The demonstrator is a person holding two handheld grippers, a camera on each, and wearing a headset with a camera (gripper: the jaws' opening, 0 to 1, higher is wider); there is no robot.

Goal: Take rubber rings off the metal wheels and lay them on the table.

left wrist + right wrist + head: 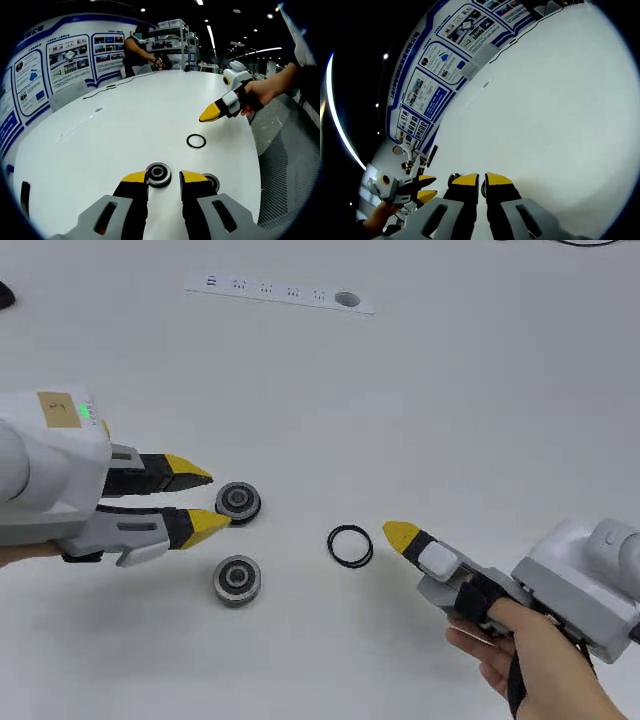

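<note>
Two metal wheels lie on the white table [480, 390]. The farther wheel [238, 502] [158, 174] sits just ahead of my left gripper [204, 498] [163, 176], whose yellow-tipped jaws stand open on either side of its near edge. The nearer wheel [237, 580] [213, 182] lies beside it, partly hidden by a jaw in the left gripper view. A loose black rubber ring [350, 546] [196, 141] lies flat to the right. My right gripper [401, 535] [212, 114] [481, 180] is shut and holds nothing, its tip just right of the ring.
A white power strip [280, 290] lies at the far side of the table. A dark object [5, 295] sits at the far left edge. A person [137, 47] stands beyond the table's far end. The table's right edge [260, 165] runs close by.
</note>
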